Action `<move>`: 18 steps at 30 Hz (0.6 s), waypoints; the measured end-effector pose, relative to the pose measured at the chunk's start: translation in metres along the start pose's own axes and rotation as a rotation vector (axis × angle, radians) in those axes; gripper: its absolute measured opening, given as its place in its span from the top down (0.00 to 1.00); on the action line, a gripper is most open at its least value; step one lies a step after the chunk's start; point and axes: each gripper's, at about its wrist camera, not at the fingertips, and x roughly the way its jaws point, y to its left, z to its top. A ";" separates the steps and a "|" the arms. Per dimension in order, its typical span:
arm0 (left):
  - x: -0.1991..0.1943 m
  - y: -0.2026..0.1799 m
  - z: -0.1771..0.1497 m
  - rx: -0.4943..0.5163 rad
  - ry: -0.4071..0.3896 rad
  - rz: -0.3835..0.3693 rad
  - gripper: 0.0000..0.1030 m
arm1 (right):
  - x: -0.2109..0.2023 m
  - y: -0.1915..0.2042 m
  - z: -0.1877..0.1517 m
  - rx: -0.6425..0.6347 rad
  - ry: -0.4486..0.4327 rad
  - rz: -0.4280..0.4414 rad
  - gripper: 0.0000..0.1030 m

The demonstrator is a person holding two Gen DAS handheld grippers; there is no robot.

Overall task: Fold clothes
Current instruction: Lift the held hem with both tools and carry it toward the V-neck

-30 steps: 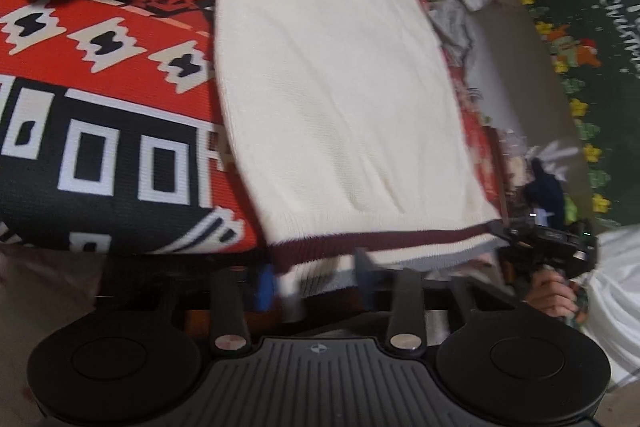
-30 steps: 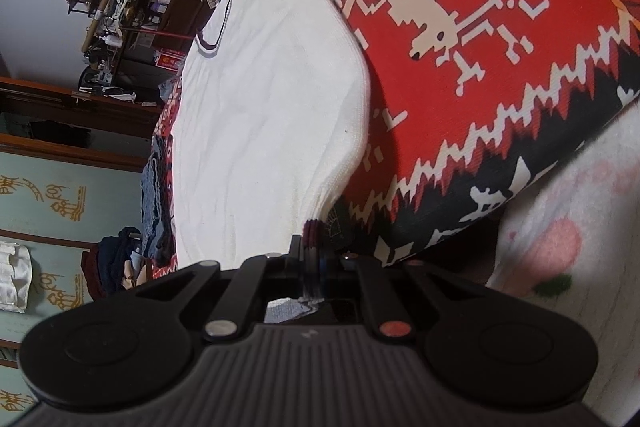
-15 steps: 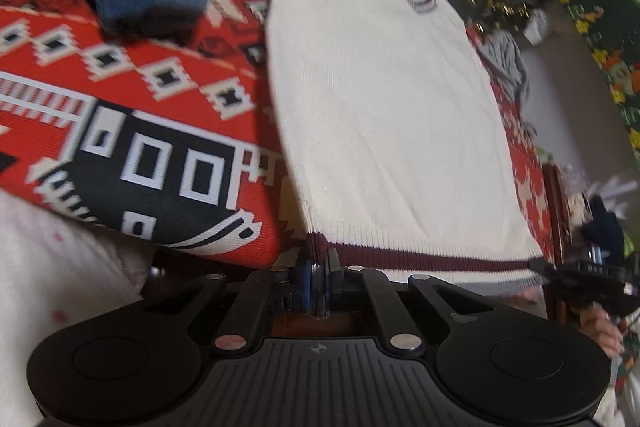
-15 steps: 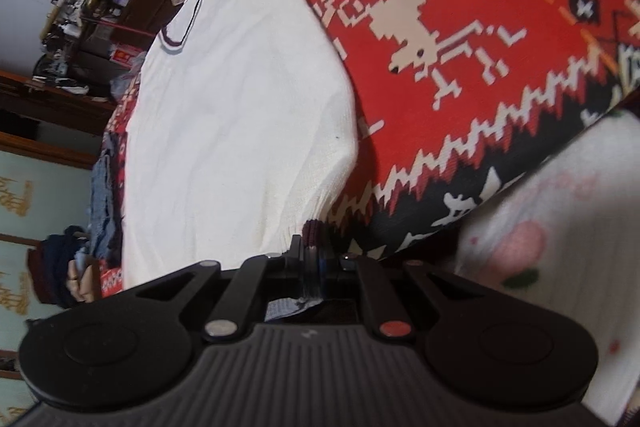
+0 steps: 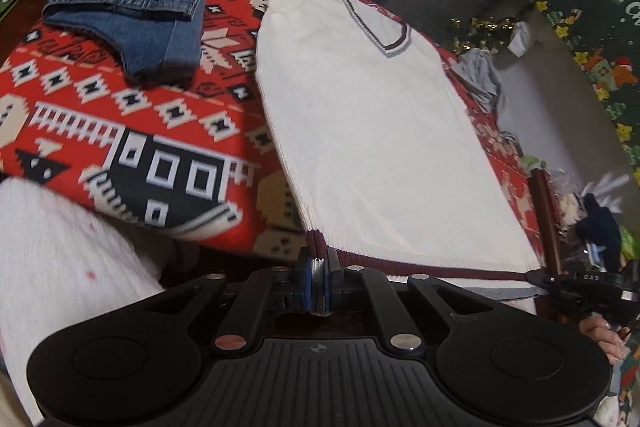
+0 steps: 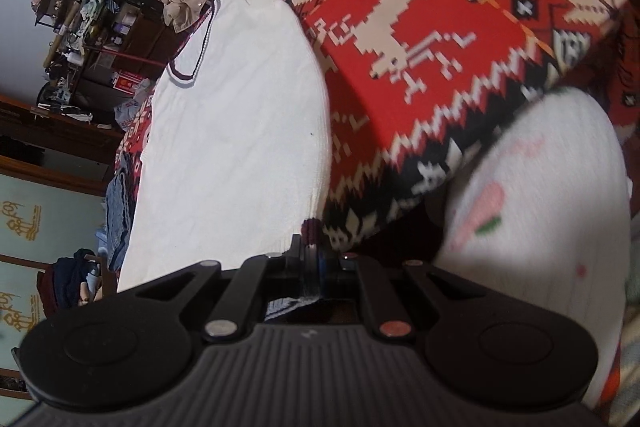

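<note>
Red patterned blanket point(image 5: 100, 99) under sweater point(image 5: 372, 131)

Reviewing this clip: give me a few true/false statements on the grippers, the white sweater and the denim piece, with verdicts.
1. The left gripper is shut on the white sweater hem. True.
2. The right gripper is open above the sweater. False: it is shut on the hem's other corner.
3. The folded denim garment lies on top of the sweater. False: it lies beside it, on the red patterned blanket.
4. The sweater's V-neck points away from the grippers. True.
</note>
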 end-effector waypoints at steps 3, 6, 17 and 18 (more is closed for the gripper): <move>-0.012 0.002 -0.015 -0.016 0.014 -0.017 0.95 | -0.015 -0.009 -0.017 0.004 0.006 0.002 0.94; -0.021 0.001 -0.030 -0.033 0.029 -0.030 0.95 | -0.030 -0.015 -0.033 0.010 0.018 0.005 0.94; 0.000 -0.006 0.021 -0.080 -0.029 -0.058 0.95 | -0.020 -0.003 0.006 0.070 0.012 0.016 0.94; 0.010 -0.004 0.031 -0.094 -0.031 -0.052 0.95 | -0.016 -0.001 0.014 0.077 0.011 0.019 0.94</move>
